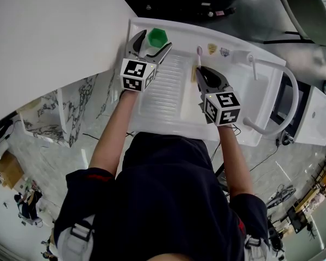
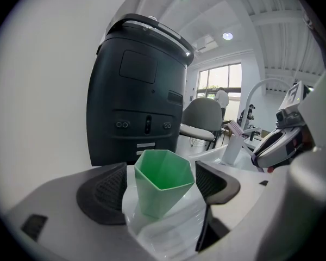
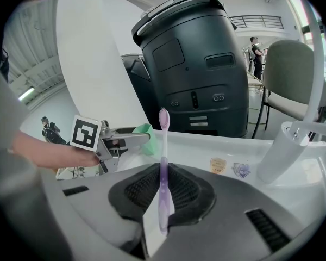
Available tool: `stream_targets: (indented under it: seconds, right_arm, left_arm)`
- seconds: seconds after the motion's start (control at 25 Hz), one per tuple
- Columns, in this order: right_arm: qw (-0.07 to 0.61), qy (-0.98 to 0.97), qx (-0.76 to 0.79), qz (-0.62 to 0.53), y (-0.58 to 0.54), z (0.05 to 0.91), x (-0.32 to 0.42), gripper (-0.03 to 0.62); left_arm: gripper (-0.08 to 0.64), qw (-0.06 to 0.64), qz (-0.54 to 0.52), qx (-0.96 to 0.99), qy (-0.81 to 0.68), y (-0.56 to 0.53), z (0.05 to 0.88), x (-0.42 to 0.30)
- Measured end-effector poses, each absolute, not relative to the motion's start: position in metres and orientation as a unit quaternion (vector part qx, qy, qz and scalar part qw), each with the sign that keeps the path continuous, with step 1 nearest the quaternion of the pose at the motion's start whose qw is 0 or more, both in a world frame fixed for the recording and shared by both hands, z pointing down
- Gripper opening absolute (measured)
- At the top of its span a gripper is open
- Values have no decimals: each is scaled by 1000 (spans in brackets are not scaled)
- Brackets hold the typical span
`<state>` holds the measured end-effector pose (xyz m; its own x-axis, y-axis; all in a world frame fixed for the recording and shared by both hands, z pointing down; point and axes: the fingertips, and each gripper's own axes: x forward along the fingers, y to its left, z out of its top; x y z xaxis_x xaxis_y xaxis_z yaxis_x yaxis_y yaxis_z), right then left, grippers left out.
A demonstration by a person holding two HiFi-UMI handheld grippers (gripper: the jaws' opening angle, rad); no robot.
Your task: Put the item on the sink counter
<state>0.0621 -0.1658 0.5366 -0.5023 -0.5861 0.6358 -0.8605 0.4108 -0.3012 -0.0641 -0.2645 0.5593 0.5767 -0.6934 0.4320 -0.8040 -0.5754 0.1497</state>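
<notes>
A green faceted cup stands upright on the back left corner of the white sink counter. My left gripper is open, one pad on each side of the cup, with a thin gap showing at both. My right gripper is shut on the handle of a purple toothbrush, which sticks up and forward over the counter's middle. The right gripper view also shows the left gripper beside the cup.
A big black appliance stands right behind the counter. A white wall runs along the left. A curved white faucet rises at the right. Two small stickers mark the back rim.
</notes>
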Motion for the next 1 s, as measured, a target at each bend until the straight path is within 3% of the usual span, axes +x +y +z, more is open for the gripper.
stream_targets:
  seconds: [0.8,1.0]
  right_arm:
    - [262,-811,438,286,-181,536,66,63]
    - [276,-812,435,276,-192,532,71,63]
  left_arm:
    - [369,195,161,862,-439,-226,540,-77]
    - [198,185,155,861,-447,-217,532,-82]
